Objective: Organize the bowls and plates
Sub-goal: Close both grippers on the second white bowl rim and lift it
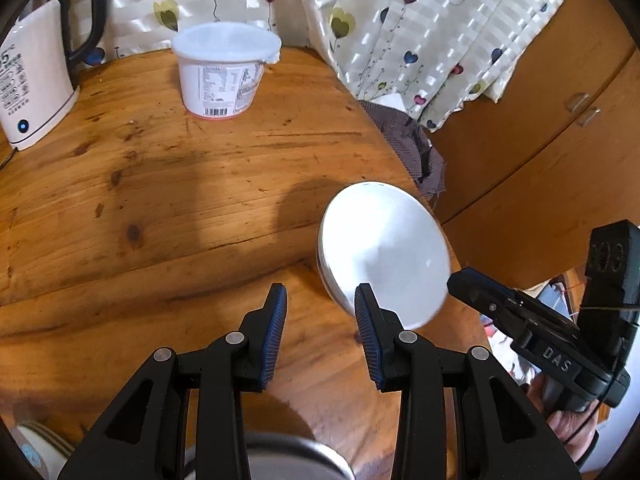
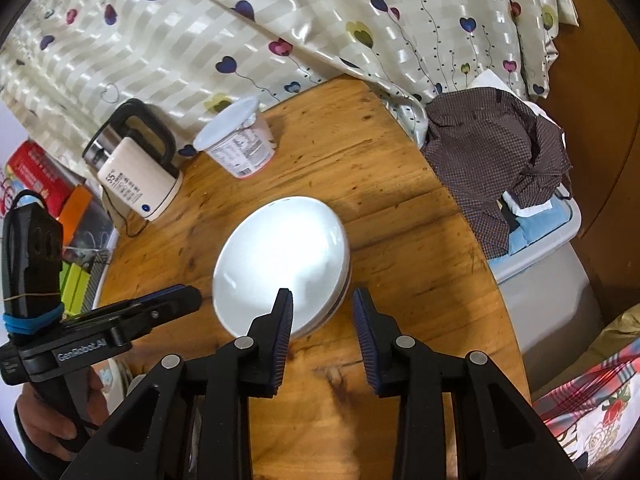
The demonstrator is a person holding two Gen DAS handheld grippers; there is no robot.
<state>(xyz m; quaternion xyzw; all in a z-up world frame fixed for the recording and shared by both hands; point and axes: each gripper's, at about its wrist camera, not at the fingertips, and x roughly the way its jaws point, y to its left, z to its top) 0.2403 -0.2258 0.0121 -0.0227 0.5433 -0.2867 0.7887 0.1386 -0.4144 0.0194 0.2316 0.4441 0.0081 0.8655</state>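
A stack of white plates rests on the round wooden table near its right edge; it also shows in the right wrist view. My left gripper is open and empty, just left of and in front of the stack, its right finger overlapping the stack's near rim. My right gripper is open and empty, at the stack's near right rim, its left finger over the rim. A metal bowl and white plates show at the bottom of the left wrist view.
A white lidded tub and a white electric kettle stand at the table's back, before a heart-patterned curtain. A checked cloth lies on a bin beside the table. Wooden cabinet on the right.
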